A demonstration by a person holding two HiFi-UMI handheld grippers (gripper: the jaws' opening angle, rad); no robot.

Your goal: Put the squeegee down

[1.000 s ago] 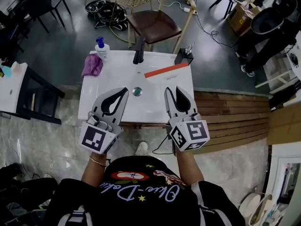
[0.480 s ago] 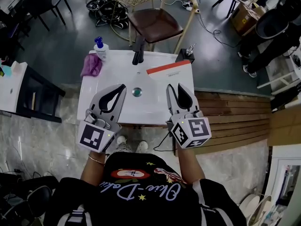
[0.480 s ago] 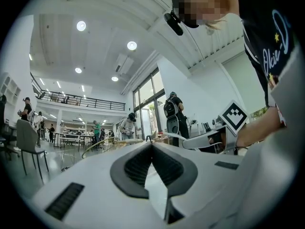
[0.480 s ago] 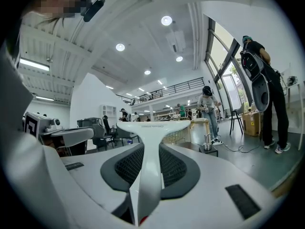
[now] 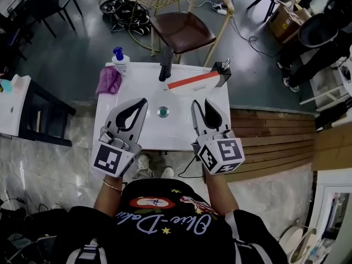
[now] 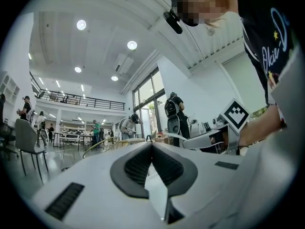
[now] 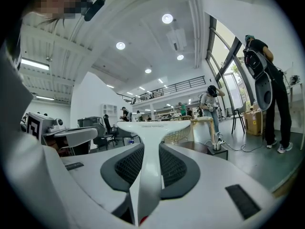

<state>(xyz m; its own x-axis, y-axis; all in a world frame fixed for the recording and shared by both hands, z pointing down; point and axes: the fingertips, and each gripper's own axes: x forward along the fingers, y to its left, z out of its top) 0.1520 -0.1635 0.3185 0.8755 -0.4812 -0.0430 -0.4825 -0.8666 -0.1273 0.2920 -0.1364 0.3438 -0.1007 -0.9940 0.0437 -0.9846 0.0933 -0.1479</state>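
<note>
Setting the squeegee [image 5: 195, 81] down cleanly likely means lowering it level onto a bare stretch of the white washbasin surface [image 5: 124, 126], clear of the drain [image 5: 163, 112] and black faucet [image 5: 165, 65], and spreading the fingers only once it rests flat. The right gripper [image 5: 201, 103] pinches its white handle from both sides, and the orange-edged blade head reaches ahead of the fingertips over the basin's far right. Whether it touches the surface cannot be told. The left gripper [image 5: 142, 102] has its fingers pressed together on nothing
</note>
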